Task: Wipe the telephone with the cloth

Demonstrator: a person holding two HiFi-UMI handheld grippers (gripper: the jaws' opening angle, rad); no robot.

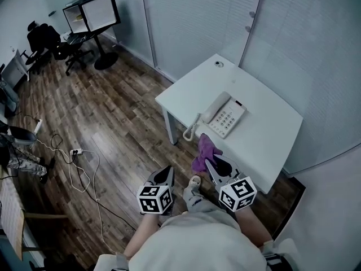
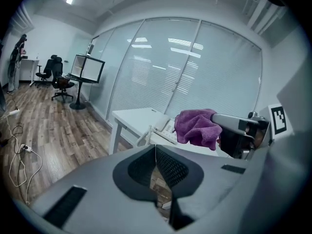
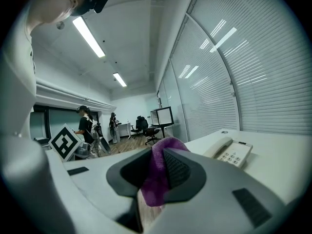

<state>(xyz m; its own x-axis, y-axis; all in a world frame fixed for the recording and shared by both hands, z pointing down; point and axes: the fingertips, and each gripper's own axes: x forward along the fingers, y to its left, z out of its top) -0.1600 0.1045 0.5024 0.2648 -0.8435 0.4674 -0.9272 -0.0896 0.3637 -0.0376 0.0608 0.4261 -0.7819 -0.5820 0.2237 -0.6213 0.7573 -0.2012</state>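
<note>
A white desk telephone point(image 1: 224, 115) with its handset and coiled cord lies on the white table point(image 1: 265, 112), near the front left edge. My right gripper point(image 1: 210, 161) is shut on a purple cloth point(image 1: 204, 151), held just short of the table's near edge, below the telephone. In the right gripper view the cloth point(image 3: 158, 174) is pinched between the jaws and the telephone point(image 3: 229, 151) lies ahead to the right. My left gripper point(image 1: 168, 173) hangs over the floor left of the table, shut with nothing in it. From the left gripper view the cloth point(image 2: 197, 126) shows to the right.
Glass walls with blinds stand behind the table. A small round fitting point(image 1: 219, 64) sits at the table's far corner. Cables and a power strip point(image 1: 76, 152) lie on the wood floor. Office chairs point(image 1: 45, 41) and a boxy stand point(image 1: 92, 13) are far left. People point(image 3: 87, 126) stand in the background.
</note>
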